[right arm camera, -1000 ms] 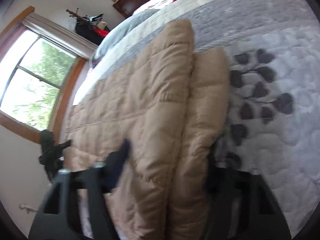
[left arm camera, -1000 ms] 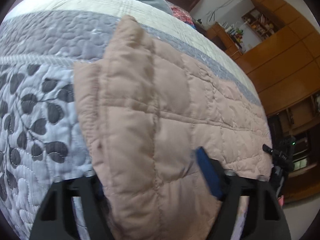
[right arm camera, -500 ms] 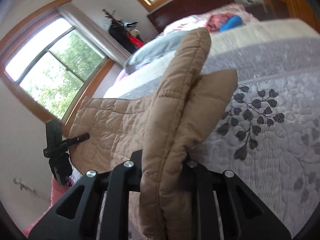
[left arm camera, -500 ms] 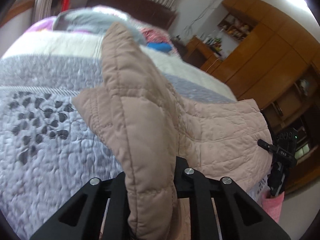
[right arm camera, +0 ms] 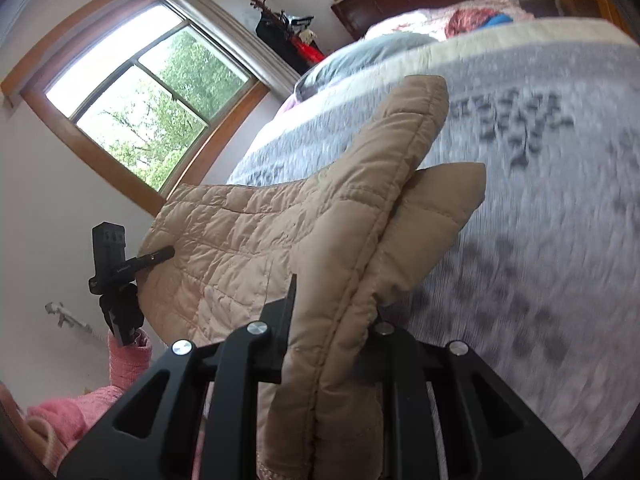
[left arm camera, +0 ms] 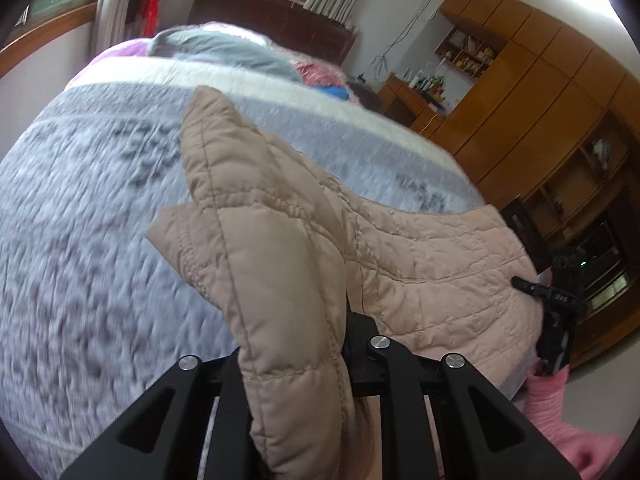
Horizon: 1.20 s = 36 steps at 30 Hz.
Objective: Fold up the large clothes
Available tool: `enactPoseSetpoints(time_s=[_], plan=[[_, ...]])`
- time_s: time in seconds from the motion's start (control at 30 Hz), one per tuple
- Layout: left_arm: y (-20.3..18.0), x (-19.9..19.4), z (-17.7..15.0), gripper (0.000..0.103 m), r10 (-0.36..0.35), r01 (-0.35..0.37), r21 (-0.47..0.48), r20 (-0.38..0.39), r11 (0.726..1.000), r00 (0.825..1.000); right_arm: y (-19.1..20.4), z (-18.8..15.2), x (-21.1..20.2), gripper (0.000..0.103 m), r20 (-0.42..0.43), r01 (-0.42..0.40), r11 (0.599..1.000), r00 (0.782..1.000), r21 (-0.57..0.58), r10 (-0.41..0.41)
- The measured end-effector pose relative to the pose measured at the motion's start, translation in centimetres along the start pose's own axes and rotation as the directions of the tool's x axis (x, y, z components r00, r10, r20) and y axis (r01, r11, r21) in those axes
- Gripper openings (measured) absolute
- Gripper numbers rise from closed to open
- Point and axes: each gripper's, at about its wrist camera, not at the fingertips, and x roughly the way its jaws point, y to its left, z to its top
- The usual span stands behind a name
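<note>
While the bed (left arm camera: 100, 240) carries only part of the load, the tan quilted jacket (left arm camera: 432, 256) spans between your hands, lifted so it can swing over as one fold. Bulk lies at 3 o'clock in the left view, 9 o'clock in the right. Left tool (left arm camera: 296, 364) is clamped on a doubled edge at 6 o'clock; right tool (right arm camera: 328, 344) likewise pinches a doubled corner. Matching grips keep the hem level. Quilt blur suggests motion, so watch for padding slipping out.
</note>
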Motion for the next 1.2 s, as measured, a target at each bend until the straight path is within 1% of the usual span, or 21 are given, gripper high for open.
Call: enactPoseSetpoints(time_s=[0.13, 0.23, 0.3, 0.33, 0.4, 0.5, 0.57, 0.6, 0.63, 0.7, 0.77, 0.83, 0.87, 0.9, 0.93, 0.97, 1.0, 1.03, 1.07, 1.13, 1.2], plan=[[2.5, 2.8, -3.2, 0.018, 0.065, -0.066, -0.027, -0.053, 0.997, 0.996, -1.9, -2.5, 1.6, 0.018, -0.041, 0.024, 0.998, 0.999, 0.063, -0.021], [4.4, 5.2, -4.7, 0.026, 0.086, -0.091, -0.063, -0.084, 0.994, 0.993, -3.9, -3.6, 2.8, 0.021, -0.067, 0.039, 0.993, 0.997, 0.115, -0.031], [5.2, 5.9, -5.2, 0.033, 0.083, -0.088, -0.067, -0.084, 0.994, 0.993, -5.1, -3.9, 3.4, 0.022, -0.073, 0.039, 0.989, 0.997, 0.140, -0.029], [5.5, 6.3, -5.5, 0.035, 0.084, -0.089, -0.060, -0.078, 0.994, 0.993, -5.7, -4.3, 3.8, 0.023, -0.078, 0.036, 0.987, 0.997, 0.156, -0.024], [5.8, 6.6, -6.4, 0.040, 0.085, -0.090, -0.069, -0.068, 0.994, 0.994, -6.7, -4.9, 4.5, 0.024, -0.077, 0.016, 0.983, 0.997, 0.181, -0.002], [5.4, 6.9, -7.4, 0.043, 0.108, -0.110, -0.049, -0.046, 0.993, 0.993, -7.5, -5.3, 5.1, 0.026, -0.067, -0.026, 0.975, 0.997, 0.222, 0.042], [5.1, 6.9, -7.4, 0.043, 0.121, -0.124, -0.062, -0.051, 0.990, 0.991, -7.4, -5.3, 4.9, 0.028, -0.066, -0.029, 0.976, 0.997, 0.216, 0.044], [5.0, 6.8, -7.4, 0.044, 0.130, -0.134, -0.064, -0.055, 0.989, 0.990, -7.1, -5.2, 4.7, 0.030, -0.069, -0.009, 0.979, 0.997, 0.203, 0.023], [4.7, 6.6, -7.2, 0.044, 0.149, -0.153, -0.064, -0.059, 0.986, 0.987, -6.9, -5.2, 4.4, 0.036, -0.070, 0.009, 0.980, 0.998, 0.197, 0.005], [4.1, 5.5, -6.8, 0.045, 0.193, -0.197, -0.070, -0.050, 0.978, 0.980, -5.8, -5.1, 3.3, 0.047, -0.060, 0.110, 0.982, 0.993, 0.153, -0.101], [3.8, 4.1, -6.5, 0.048, 0.231, -0.232, -0.079, -0.024, 0.969, 0.973, -4.6, -4.9, 1.7, 0.047, -0.033, 0.205, 0.974, 0.979, 0.100, -0.203], [3.6, 2.1, -6.4, 0.048, 0.269, -0.267, -0.099, 0.013, 0.959, 0.963, -3.6, -5.0, 0.1, 0.047, -0.010, 0.273, 0.960, 0.962, 0.070, -0.273], [3.4, 1.4, -6.4, 0.048, 0.301, -0.296, -0.100, 0.032, 0.950, 0.953, -2.6, -5.2, -1.0, 0.047, 0.012, 0.319, 0.947, 0.947, 0.046, -0.320], [3.1, 0.6, -6.4, 0.048, 0.346, -0.340, -0.095, 0.054, 0.936, 0.937, -1.8, -5.3, -1.7, 0.047, 0.032, 0.350, 0.936, 0.936, 0.024, -0.351], [2.2, -0.7, -6.3, 0.047, 0.428, -0.420, -0.087, 0.105, 0.903, 0.898, -0.9, -5.5, -2.3, 0.046, 0.050, 0.375, 0.927, 0.926, 0.001, -0.375], [1.8, -1.3, -6.2, 0.046, 0.464, -0.457, -0.083, 0.135, 0.886, 0.875, 0.4, -5.7, -2.9, 0.045, 0.069, 0.401, 0.915, 0.915, -0.030, -0.399], [0.9, -2.2, -6.2, 0.046, 0.498, -0.493, -0.075, 0.176, 0.867, 0.849, 1.3, -5.9, -3.3, 0.042, 0.081, 0.412, 0.909, 0.910, -0.056, -0.407], [-0.3, -2.8, -6.2, 0.046, 0.498, -0.499, -0.052, 0.210, 0.865, 0.841, 2.5, -6.2, -3.5, 0.039, 0.091, 0.416, 0.905, 0.908, -0.093, -0.408], [-1.2, -3.1, -6.3, 0.047, 0.478, -0.484, -0.032, 0.224, 0.874, 0.849, 3.5, -6.3, -3.3, 0.037, 0.089, 0.412, 0.903, 0.911, -0.119, -0.404], [-3.3, -2.9, -6.6, 0.047, 0.430, -0.443, 0.009, 0.224, 0.897, 0.875, 4.9, -6.9, -2.8, 0.030, 0.058, 0.399, 0.903, 0.917, -0.163, -0.395], [-5.1, -1.8, -7.1, 0.047, 0.414, -0.431, 0.049, 0.199, 0.901, 0.888, 5.7, -7.6, -1.7, 0.027, 0.022, 0.399, 0.896, 0.915, -0.194, -0.403]])
